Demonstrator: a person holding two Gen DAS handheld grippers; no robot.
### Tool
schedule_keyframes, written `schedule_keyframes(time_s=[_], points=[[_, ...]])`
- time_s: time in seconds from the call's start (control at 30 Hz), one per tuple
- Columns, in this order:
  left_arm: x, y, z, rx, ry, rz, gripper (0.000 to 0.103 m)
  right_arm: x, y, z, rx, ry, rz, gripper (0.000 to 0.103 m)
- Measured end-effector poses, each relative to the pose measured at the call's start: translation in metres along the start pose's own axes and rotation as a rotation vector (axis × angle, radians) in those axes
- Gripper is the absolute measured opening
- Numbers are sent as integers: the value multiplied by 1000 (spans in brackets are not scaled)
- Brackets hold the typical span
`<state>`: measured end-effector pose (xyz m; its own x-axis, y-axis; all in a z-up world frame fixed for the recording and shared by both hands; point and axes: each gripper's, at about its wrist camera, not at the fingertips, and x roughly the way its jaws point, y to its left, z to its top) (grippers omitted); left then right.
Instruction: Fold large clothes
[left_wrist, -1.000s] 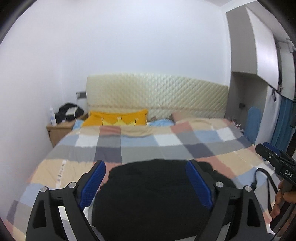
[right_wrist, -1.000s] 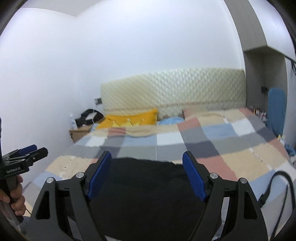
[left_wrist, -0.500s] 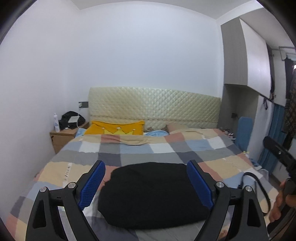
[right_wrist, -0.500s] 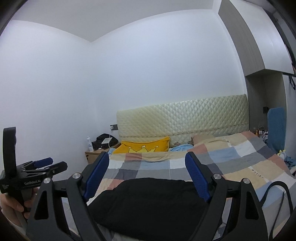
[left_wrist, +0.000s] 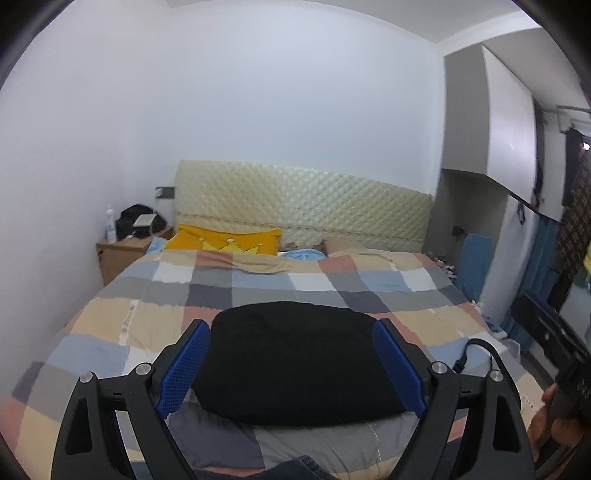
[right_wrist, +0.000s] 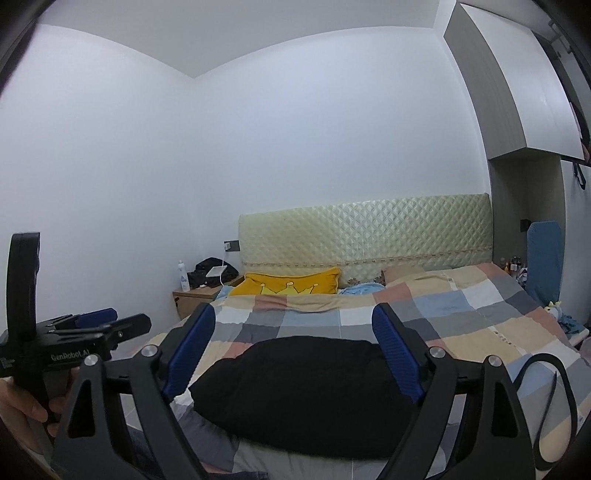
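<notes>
Black folded garment (left_wrist: 295, 360) lies low centre on the checked quilt (left_wrist: 258, 284), long axis left-right; left gripper (left_wrist: 293, 365) and right gripper (right_wrist: 293, 352) hover spread, empty.

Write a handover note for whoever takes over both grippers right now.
Left gripper: open, empty, held above the bed.
Right gripper: open, empty, also raised.
Black garment: lies as a compact bundle on the checked bedspread near the foot of the bed; neither gripper touches it.
Done: garment looks folded down small; layers not visible.
Left: check the fold, tidy edges if needed.
</notes>
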<state>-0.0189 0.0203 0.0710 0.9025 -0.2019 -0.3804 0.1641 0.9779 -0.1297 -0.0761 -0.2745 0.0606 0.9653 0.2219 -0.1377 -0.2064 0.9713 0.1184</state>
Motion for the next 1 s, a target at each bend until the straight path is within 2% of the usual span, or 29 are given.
schedule_keyframes(time_s=[0.17,0.4,0.67,1.0], points=[[21,4,-20,-2,62,43,90,6,-8,-19,39,36,-20,94],[44,7,-43,-4,150,40,90,18,-23,-52,93,134,-53,96],[56,0,-61,17,185,59,90,20,-27,-77,69,193,-90,103],[71,0,-75,26,237,71,90,31,-35,-93,56,248,-118,103]])
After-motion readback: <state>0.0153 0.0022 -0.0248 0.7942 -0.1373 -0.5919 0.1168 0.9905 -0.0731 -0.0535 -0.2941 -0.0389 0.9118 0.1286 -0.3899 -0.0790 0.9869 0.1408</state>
